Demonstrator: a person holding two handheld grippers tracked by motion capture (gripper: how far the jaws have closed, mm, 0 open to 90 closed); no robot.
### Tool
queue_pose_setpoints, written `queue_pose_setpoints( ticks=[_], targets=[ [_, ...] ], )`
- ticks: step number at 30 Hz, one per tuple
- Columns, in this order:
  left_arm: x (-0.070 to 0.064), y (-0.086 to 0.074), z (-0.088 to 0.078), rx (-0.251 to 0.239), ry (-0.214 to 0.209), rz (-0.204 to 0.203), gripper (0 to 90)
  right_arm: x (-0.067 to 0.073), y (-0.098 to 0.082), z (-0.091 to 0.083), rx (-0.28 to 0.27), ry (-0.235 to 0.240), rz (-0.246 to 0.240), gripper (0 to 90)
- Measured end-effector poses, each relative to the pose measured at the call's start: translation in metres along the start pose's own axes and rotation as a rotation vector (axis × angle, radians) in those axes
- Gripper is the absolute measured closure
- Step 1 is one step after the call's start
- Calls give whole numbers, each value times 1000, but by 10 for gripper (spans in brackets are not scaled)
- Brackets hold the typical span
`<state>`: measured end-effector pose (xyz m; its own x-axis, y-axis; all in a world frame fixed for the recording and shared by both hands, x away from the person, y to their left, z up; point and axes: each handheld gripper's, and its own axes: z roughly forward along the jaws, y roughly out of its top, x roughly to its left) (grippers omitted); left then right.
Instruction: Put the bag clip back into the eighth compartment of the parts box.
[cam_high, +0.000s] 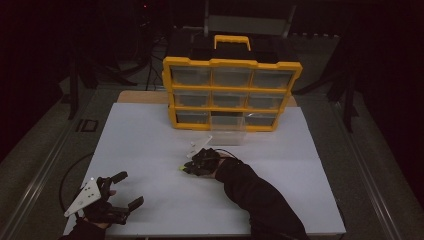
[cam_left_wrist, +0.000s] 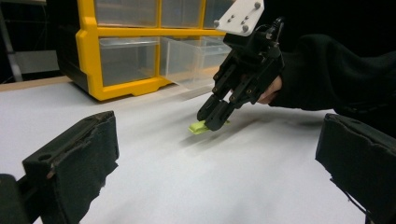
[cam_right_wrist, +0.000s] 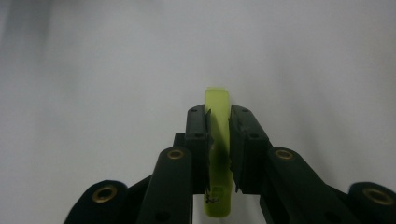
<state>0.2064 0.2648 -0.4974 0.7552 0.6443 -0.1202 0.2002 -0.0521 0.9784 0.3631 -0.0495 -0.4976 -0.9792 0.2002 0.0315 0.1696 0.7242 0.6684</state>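
We see the right claw (cam_high: 186, 170) closed on a small yellow-green strip (cam_right_wrist: 218, 140), which its pads pinch just above the white desk (cam_high: 150, 150), in front of the yellow drawer organizer (cam_high: 230, 92). The left claw (cam_high: 122, 192) rests near the desk's front left corner, its jaws wide apart and holding nothing.

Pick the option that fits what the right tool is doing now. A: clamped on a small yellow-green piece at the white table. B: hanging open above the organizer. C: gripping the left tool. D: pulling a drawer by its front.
A: the right tool has its jaws shut on the yellow-green piece, low at the white table.
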Motion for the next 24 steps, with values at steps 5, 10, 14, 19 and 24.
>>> queue_pose_setpoints(
  ticks=[5, 10, 14, 19, 24],
  targets=[
    [1, -1, 0, -4, 4, -4, 2, 2, -1, -10, 7, 1, -10, 786],
    [0, 0, 0, -1, 2, -1, 2, 1, -3, -19, 15, 2, -8, 786],
    [1, 0, 0, -3, 6, -3, 2, 2, -5, -27, 15, 1, -4, 786],
    [1, 0, 1, -1, 6, -1, 2, 2, -7, -38, 21, -2, 1, 786],
    [1, 0, 1, 0, 7, -1, 2, 2, -11, -50, 24, -11, -4, 786]
  ],
)
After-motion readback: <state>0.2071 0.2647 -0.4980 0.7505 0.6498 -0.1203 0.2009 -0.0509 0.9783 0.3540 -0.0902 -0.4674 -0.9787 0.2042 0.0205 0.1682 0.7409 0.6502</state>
